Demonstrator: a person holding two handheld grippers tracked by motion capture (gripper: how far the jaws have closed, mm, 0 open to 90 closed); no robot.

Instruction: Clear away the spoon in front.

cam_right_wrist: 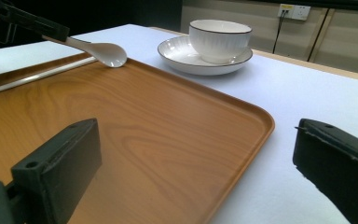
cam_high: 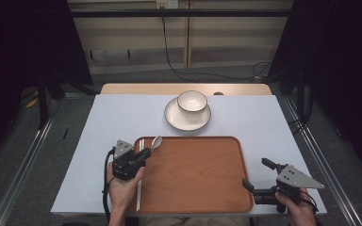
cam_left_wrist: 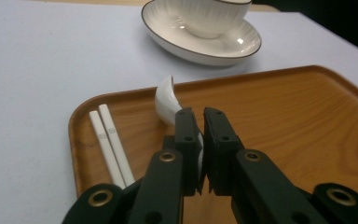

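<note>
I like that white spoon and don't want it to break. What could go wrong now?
1. The left gripper pinches only the spoon by its thin handle, so it might slip out and drop onto the tray.
2. The chopsticks lie right beside it, so a nudge could roll them.
3. The bowl sits on a plate close ahead; a swing of the spoon could knock it.

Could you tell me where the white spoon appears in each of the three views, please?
High view: white spoon left of centre, at the tray's far left corner.
Left gripper view: centre, just above the clamped jaws.
Right gripper view: upper left.
Shared landmark: the bowl on its plate.
</note>
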